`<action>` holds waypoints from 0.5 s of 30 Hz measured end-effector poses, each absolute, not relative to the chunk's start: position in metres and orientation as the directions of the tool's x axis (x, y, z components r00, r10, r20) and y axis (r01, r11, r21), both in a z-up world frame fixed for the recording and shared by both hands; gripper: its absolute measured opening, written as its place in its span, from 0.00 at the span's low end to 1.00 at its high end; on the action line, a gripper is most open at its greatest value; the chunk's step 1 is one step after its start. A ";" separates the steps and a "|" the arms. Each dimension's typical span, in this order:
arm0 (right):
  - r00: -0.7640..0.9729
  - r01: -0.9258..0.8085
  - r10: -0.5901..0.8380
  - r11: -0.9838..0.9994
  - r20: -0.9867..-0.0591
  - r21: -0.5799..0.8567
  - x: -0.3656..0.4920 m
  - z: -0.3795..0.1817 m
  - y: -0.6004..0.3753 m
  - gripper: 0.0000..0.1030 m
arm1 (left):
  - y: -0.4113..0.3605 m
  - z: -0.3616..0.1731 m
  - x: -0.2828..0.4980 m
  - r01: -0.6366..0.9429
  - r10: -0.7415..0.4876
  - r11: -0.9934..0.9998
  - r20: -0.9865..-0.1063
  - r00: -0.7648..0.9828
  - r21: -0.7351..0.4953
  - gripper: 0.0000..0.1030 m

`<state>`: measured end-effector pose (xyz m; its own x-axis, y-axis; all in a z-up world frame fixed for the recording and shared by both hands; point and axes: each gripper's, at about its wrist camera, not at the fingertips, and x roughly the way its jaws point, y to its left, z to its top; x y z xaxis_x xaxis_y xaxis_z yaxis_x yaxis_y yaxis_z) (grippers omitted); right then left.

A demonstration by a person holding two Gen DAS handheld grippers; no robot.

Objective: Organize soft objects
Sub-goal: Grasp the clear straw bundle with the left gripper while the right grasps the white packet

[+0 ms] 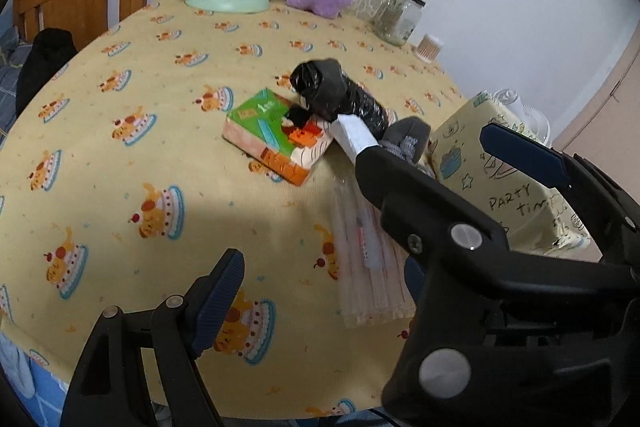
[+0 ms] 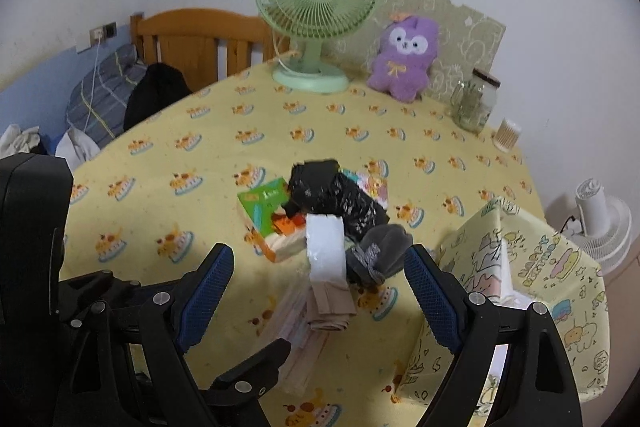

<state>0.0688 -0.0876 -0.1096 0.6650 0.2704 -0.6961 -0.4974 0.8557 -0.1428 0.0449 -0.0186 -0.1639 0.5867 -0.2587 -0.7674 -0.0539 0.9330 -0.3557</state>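
A pile of soft things lies mid-table: a green and orange tissue pack point(image 1: 276, 135) point(image 2: 272, 223), a black plastic-wrapped roll point(image 1: 340, 93) point(image 2: 332, 193), a white roll point(image 2: 325, 243), grey socks point(image 2: 378, 253) point(image 1: 406, 141), a beige folded cloth point(image 2: 330, 303) and a clear pack of pink items point(image 1: 370, 263) point(image 2: 298, 335). My right gripper point(image 2: 316, 295) is open, its jaws either side of the beige cloth and white roll. My left gripper point(image 1: 384, 223) is open and empty, with the right gripper's body crossing between its fingers. A yellow patterned storage box point(image 1: 508, 183) point(image 2: 512, 291) stands at the right.
A green fan point(image 2: 318, 11), a purple plush point(image 2: 404, 59), a glass jar point(image 2: 476, 99) and a small cup of cotton swabs point(image 2: 506, 135) line the table's far edge. A wooden bed frame point(image 2: 200, 43) with bedding is at the left. A white fan point(image 2: 600, 223) stands beyond the right edge.
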 end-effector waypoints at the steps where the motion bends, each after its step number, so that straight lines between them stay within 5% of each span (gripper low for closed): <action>1: 0.660 -0.499 0.271 0.855 -0.700 -0.140 0.070 -0.111 -0.088 0.87 | -0.019 -0.165 0.046 -0.053 -0.257 0.934 -0.771 0.583 -0.352 0.81; 15: 0.534 -0.516 0.284 0.855 -0.796 -0.041 0.097 -0.143 -0.090 0.80 | -0.031 -0.172 0.056 -0.043 -0.213 0.956 -0.791 0.573 -0.289 0.78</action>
